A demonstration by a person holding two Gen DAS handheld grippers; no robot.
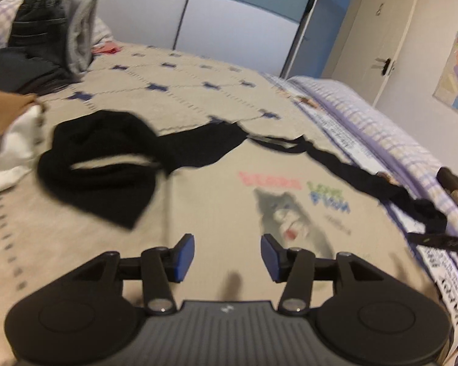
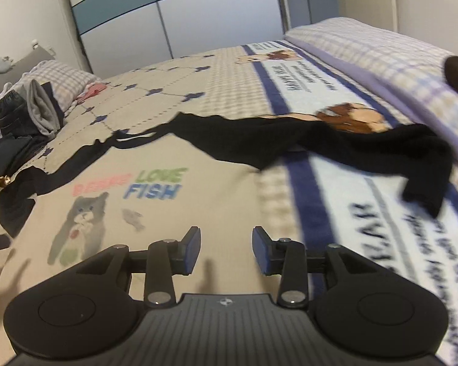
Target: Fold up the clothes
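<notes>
Both the left hand-held gripper (image 1: 227,257) and right hand-held gripper (image 2: 226,250) stand spread and empty above a long, limp black garment (image 2: 253,143) lying on the printed bedspread (image 2: 198,201).

The bed (image 2: 229,207) wears a beige blanket printed with a grey cat (image 2: 79,222). Ahead of the fingers, a black garment (image 2: 259,140) lies stretched across it. Far left of the fingers, a stack of folded clothes (image 2: 24,116) sits beside a checked pillow (image 2: 64,76).
</notes>
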